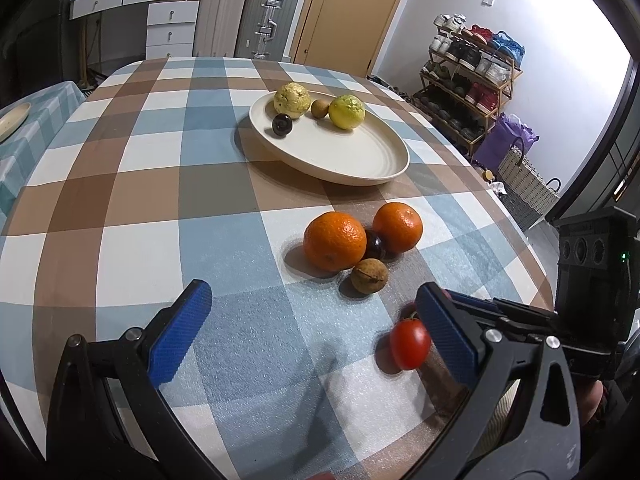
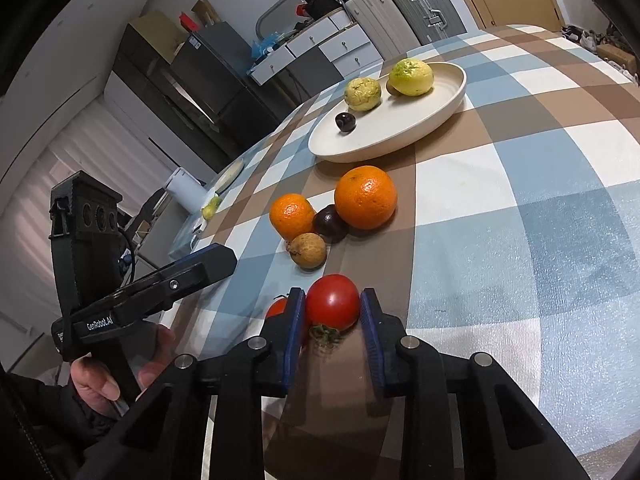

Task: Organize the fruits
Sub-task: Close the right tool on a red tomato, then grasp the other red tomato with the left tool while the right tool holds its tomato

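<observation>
Closed from both sides on a red tomato (image 2: 333, 301), blue-padded right gripper (image 2: 333, 308), stem end toward the camera; whether lifted off the cloth cannot be told. Just left of it, partly hidden behind the left finger, a second tomato (image 2: 277, 307).

Spread wide over bare checked tablecloth (image 1: 132, 184), left gripper (image 1: 312, 332), holding nothing; beside its right finger, a small tomato (image 1: 409, 343).

Farther out, bunched and touching: two oranges (image 1: 334, 246) (image 1: 398, 227), a dark round fruit (image 1: 375, 245) between them, a brown longan-like fruit (image 1: 369, 275) in front.

Beyond, well apart, a cream plate (image 1: 360, 160) with two yellow-green fruits, a small brown one and a dark one crowded at its far side, probably as the sorting spot. Near half of plate bare: room to set down. Table edge close on the right, a likely roll-off risk.
</observation>
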Demonstrator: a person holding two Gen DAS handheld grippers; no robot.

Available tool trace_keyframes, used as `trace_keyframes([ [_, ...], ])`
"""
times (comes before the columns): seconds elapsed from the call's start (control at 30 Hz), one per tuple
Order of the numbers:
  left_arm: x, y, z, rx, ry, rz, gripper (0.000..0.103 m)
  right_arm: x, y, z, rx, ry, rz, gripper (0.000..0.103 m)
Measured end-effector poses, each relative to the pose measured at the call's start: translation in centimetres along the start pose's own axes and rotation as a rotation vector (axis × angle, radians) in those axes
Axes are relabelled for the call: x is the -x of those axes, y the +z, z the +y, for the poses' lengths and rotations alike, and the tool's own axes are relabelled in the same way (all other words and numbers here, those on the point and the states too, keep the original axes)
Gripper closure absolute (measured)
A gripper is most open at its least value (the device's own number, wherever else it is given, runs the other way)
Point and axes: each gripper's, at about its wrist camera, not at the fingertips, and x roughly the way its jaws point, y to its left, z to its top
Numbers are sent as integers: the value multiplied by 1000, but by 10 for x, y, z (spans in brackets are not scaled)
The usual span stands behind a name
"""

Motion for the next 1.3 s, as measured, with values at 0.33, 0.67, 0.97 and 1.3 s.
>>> trace_keyframes([
  [0.33,0,-3,-11,-30,-40,15,1,14,2,-4,-10,4,-48,74],
  [0.67,-15,-15,-42,-137,-76,86,1,32,3,-11,-14,-5,-99,74],
  [0.97,-22,-24,-66,-244,-70,124,42,43,2,-14,-5,-1,-127,74],
  [1.3,-25,-28,-71,-279,-155,164,78,43,-1,-16,-16,11,-128,74],
])
